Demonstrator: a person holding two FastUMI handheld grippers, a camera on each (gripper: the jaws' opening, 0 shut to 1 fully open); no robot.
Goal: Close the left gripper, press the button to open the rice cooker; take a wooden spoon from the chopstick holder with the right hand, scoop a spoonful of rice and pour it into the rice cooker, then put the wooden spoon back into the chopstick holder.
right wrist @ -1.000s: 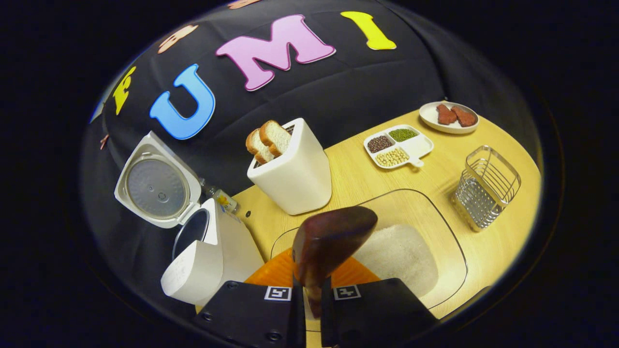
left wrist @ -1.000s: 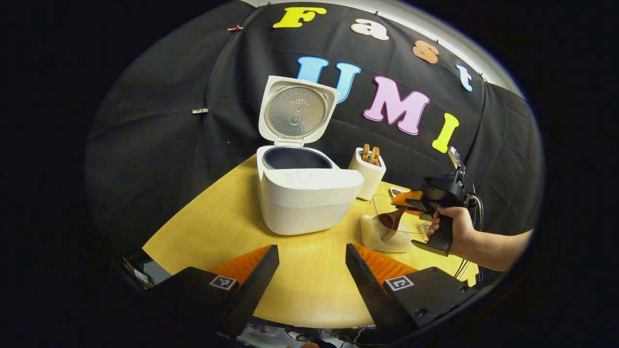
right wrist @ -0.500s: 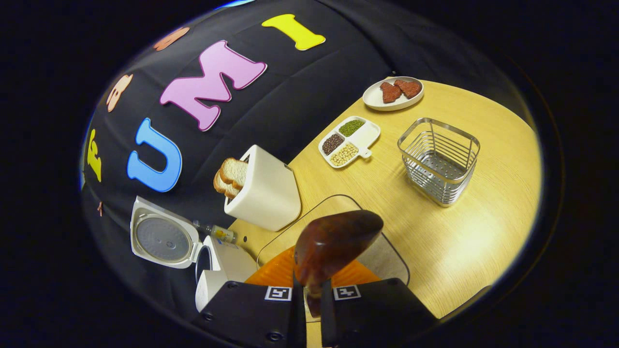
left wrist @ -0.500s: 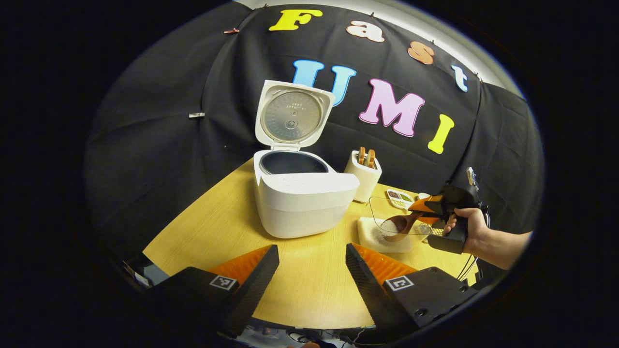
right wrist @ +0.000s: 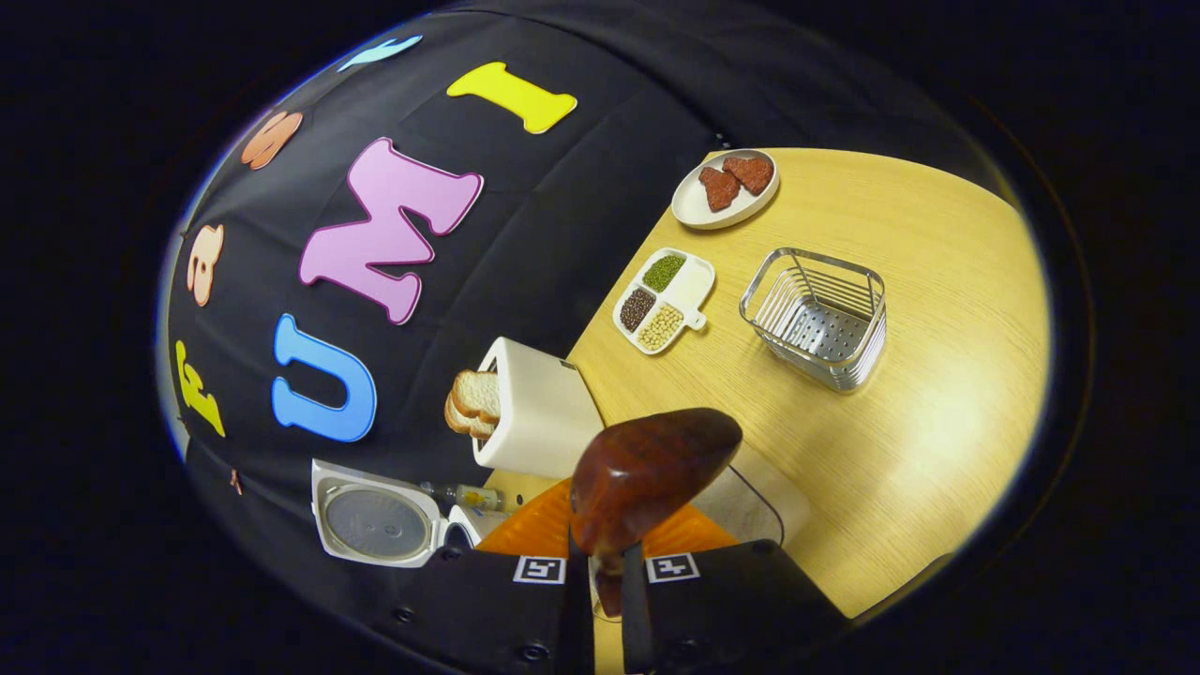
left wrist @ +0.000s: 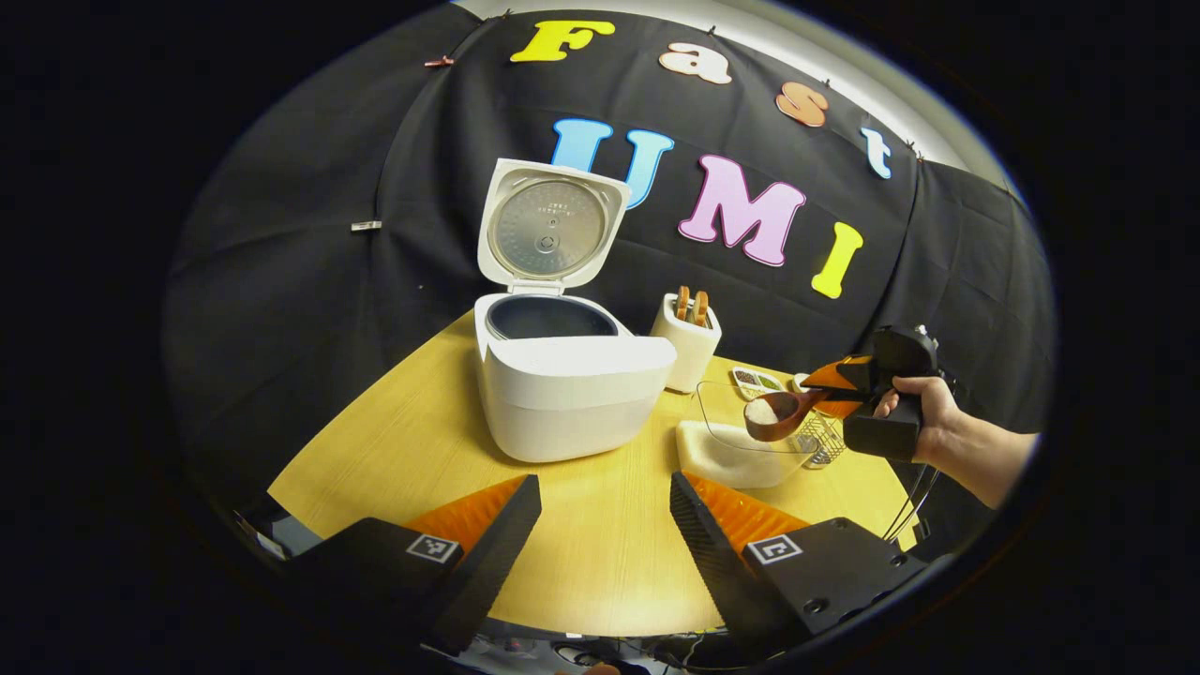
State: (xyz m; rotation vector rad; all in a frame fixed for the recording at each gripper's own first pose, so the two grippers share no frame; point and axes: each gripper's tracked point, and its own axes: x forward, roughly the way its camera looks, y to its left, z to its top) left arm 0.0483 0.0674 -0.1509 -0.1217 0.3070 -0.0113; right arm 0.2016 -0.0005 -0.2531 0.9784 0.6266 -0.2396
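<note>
The white rice cooker (left wrist: 562,398) stands with its lid (left wrist: 548,225) raised and its dark pot showing. To its right, above the clear rice container (left wrist: 736,452), my right gripper (left wrist: 841,382) holds the wooden spoon (left wrist: 776,414) level, with white rice in the bowl. In the right gripper view that gripper (right wrist: 607,583) is shut on the spoon's handle, and the bowl's brown underside (right wrist: 647,472) faces the camera. My left gripper (left wrist: 605,525) hangs open over the table's near edge with nothing between its fingers. The wire chopstick holder (right wrist: 816,317) stands on the table.
A white toaster (right wrist: 536,411) with bread slices stands beside the cooker. A sectioned dish of beans (right wrist: 664,300) and a plate of meat pieces (right wrist: 727,183) lie near the cloth wall. A hand (left wrist: 928,427) holds the right gripper. Bare wooden table (left wrist: 581,562) lies before the cooker.
The right gripper has swung the spoon through the rice and lifted it out, loaded, above the container. The left gripper's view has drifted slightly; its fingers stay open.
</note>
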